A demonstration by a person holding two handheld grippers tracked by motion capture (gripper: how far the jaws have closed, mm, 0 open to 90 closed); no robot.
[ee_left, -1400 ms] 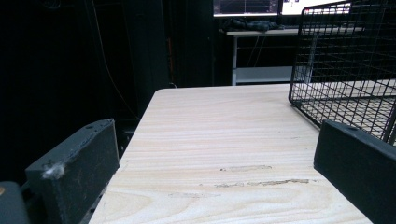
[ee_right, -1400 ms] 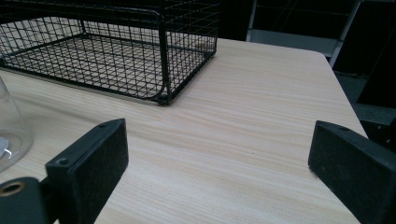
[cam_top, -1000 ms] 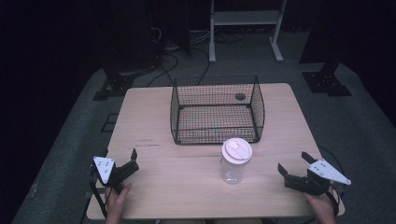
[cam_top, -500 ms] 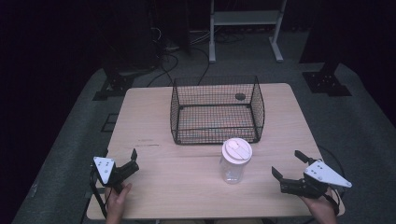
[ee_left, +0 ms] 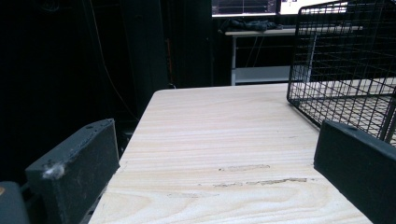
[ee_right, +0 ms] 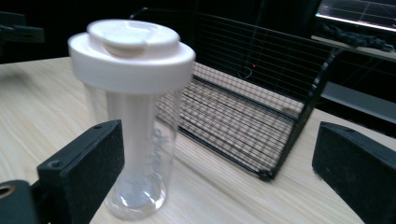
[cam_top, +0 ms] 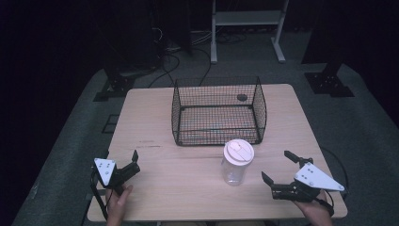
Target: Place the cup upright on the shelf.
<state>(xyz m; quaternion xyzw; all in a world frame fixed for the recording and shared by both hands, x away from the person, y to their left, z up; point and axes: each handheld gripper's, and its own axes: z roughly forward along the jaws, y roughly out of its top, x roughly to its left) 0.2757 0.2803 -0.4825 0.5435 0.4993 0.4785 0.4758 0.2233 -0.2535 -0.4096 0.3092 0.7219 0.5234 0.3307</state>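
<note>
The clear plastic tumbler with the white lid (cam_top: 237,162) stands upright on the pale wooden worktop (cam_top: 155,127), just in front of the black wire basket (cam_top: 218,112) and apart from it. The right gripper (cam_top: 280,168) sits low to the tumbler's right with its jaws spread wide, not touching it. In the right gripper view the tumbler (ee_right: 134,121) stands off towards one jaw rather than centred between the two.

So I'd say the thing to get right here is the line-up: swing the gripper until the clear wall sits squarely between the jaws, then go in level and take it on the body below the lid, where the sides run straight. Close gently, since thin plastic looks likely to slip or flex, and a tall, narrow cup could tip if one jaw nudges it first.

The left gripper (cam_top: 120,164) waits near the worktop's front left corner, jaws apart and holding nothing, well clear of the tumbler.
</note>
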